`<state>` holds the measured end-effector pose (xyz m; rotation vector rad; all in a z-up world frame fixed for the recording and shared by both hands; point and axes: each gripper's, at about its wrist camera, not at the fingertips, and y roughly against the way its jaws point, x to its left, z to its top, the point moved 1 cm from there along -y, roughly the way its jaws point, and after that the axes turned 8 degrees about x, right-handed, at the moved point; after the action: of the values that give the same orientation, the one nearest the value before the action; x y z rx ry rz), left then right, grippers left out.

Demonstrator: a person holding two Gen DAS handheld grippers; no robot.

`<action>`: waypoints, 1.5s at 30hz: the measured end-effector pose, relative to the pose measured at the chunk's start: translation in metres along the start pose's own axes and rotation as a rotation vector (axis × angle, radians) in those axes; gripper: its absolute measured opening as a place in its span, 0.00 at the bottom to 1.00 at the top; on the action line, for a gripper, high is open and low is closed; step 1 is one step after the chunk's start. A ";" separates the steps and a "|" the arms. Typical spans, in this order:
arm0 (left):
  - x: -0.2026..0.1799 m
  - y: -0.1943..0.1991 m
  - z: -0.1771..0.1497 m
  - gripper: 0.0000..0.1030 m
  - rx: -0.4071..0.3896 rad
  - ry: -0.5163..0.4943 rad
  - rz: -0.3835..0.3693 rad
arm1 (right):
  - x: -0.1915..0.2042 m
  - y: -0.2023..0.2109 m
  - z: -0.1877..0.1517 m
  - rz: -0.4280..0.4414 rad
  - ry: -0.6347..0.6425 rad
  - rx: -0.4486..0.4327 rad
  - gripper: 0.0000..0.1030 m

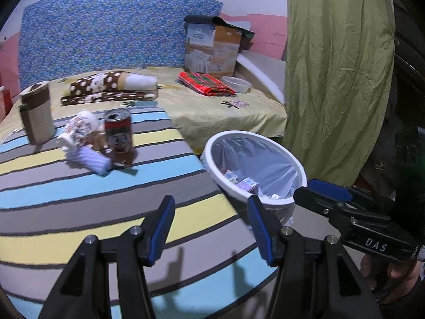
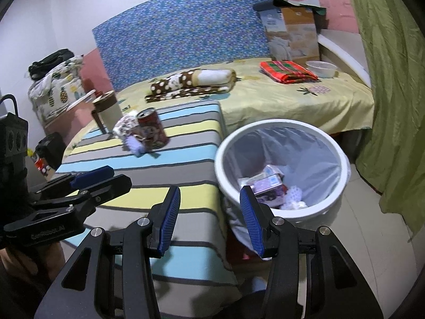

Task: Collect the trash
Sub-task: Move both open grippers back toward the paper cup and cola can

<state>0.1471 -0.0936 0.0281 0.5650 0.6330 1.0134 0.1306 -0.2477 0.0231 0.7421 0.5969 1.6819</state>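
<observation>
A red drink can [image 1: 118, 135] [image 2: 153, 129] stands on the striped table cloth [image 1: 79, 207] [image 2: 186, 138], with crumpled patterned wrappers [image 1: 83, 129] [image 2: 124, 125] and a pale purple crumpled piece [image 1: 91, 159] [image 2: 135, 145] beside it. A white bin [image 1: 289, 201] [image 2: 342, 186] lined with a bag stands off the table's right edge and holds small cartons [image 1: 251, 184] [image 2: 268, 188] and paper. My left gripper [image 1: 211, 219] [image 2: 93, 178] is open and empty over the near table. My right gripper [image 2: 209, 212] [image 1: 318, 190] is open and empty near the bin's rim.
A tan cylindrical container [image 1: 37, 113] [image 2: 107, 111] stands at the table's far left. Behind lies a bed [image 1: 212, 106] [image 2: 292, 98] with a folded dotted blanket [image 1: 114, 86], a red cloth [image 1: 205, 83], a white bowl [image 1: 236, 83] and a carton box [image 1: 212, 49]. A green curtain [image 1: 337, 79] hangs right.
</observation>
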 end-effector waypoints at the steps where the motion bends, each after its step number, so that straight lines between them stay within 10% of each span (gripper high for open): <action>1: 0.003 0.004 -0.002 0.57 -0.002 0.007 0.006 | 0.004 0.001 -0.001 0.008 0.008 -0.001 0.47; 45: 0.081 0.056 -0.026 0.57 -0.037 0.163 0.199 | 0.076 -0.015 0.007 0.114 0.161 0.004 0.47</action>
<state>0.1272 0.0064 0.0313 0.5231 0.7103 1.2655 0.1338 -0.1700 0.0301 0.6577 0.6807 1.8583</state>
